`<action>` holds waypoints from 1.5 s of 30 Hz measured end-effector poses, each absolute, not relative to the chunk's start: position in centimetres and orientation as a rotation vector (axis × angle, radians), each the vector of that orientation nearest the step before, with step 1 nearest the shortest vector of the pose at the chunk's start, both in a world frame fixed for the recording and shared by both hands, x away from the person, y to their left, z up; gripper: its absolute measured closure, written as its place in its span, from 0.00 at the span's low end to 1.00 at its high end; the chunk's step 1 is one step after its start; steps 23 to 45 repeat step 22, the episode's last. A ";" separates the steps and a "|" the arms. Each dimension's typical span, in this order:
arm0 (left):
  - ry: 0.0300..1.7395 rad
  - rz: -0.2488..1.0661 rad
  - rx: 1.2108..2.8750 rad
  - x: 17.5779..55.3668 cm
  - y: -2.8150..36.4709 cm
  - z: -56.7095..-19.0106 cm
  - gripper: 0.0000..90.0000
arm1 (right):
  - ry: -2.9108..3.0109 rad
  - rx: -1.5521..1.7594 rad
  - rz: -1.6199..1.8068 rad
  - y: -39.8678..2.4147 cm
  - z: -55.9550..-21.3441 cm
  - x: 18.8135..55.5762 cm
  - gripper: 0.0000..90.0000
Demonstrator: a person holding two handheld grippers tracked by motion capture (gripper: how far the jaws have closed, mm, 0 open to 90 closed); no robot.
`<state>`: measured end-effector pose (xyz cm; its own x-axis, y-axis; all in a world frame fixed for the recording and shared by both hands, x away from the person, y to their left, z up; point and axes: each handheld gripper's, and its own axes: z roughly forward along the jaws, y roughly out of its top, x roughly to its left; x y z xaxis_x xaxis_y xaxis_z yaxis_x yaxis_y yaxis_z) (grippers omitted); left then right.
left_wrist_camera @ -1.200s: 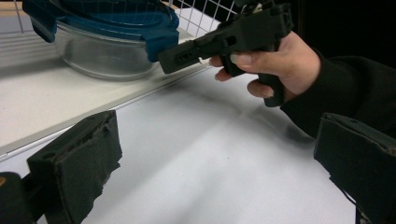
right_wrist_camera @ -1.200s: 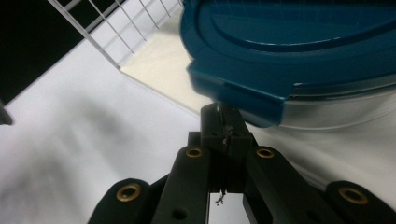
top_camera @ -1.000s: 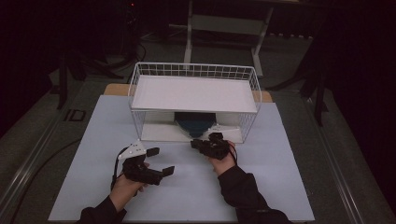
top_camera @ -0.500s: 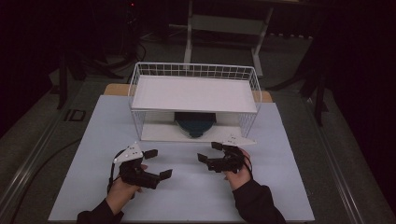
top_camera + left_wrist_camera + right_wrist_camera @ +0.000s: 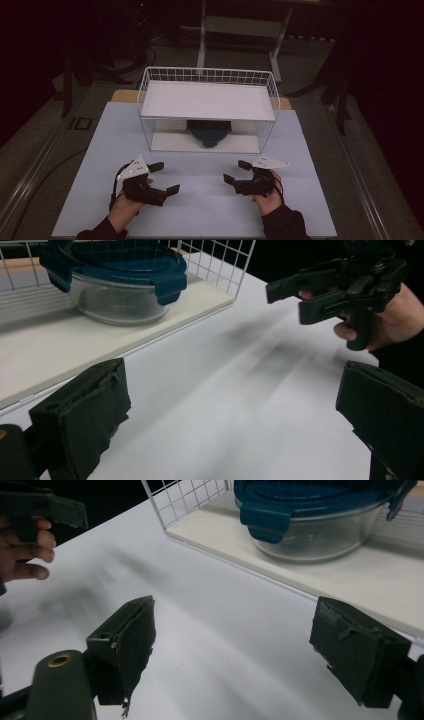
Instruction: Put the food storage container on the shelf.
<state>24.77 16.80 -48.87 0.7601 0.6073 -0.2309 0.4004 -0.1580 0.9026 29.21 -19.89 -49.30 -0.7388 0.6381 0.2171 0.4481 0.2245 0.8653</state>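
- The white surface [image 5: 200, 200] carries a white wire rack [image 5: 207, 80] at its far side, with a flat shelf on top and a white board underneath.
- The glass container with the blue clip lid [image 5: 208, 134] sits on that lower board, under the shelf and roughly centred. In the right gripper view it [image 5: 320, 520] rests flat on the board with the lid on and nothing touching it.
- What changed: a second ago the right gripper [image 5: 239, 173] was right up at the front of the rack, next to the container. Now it is pulled back toward the person and hovers over bare surface, well apart from the rack. Its jaws have gone from nearly closed to wide, and there's nothing between them.
- My read: that's a let-go and retreat, so the container looks placed on the rack's lower level and that bit is probably done. Could also be a reset before another go, hard to say.
- The left gripper [image 5: 162, 177] has barely shifted and hangs over the near left of the surface. Its jaws are wide too, holding and touching nothing.
- From the left gripper view you can see the other hand's gripper [image 5: 295, 297] across the way, jaws parted and empty.
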 end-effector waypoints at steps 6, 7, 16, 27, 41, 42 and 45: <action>0.786 0.207 1.777 24.5 17.0 -49.0 0.01 | 2.272 1.061 1.529 -22.0 -49.1 27.7 0.20; 0.782 0.205 1.775 24.5 17.0 -49.1 0.01 | 2.273 1.066 1.531 -22.3 -49.1 27.5 0.20; 0.781 0.202 1.769 24.5 16.8 -49.4 0.01 | 2.269 1.101 1.489 -23.6 -50.0 27.6 0.20; 0.770 0.209 1.781 24.5 16.6 -49.4 0.01 | 2.246 1.094 1.499 -23.8 -49.8 27.6 0.20; 0.770 0.209 1.781 24.5 16.6 -49.4 0.01 | 2.246 1.094 1.499 -23.8 -49.8 27.6 0.20; 0.770 0.209 1.781 24.5 16.6 -49.4 0.01 | 2.246 1.094 1.499 -23.8 -49.8 27.6 0.20; 0.770 0.209 1.781 24.5 16.6 -49.4 0.01 | 2.246 1.094 1.499 -23.8 -49.8 27.6 0.20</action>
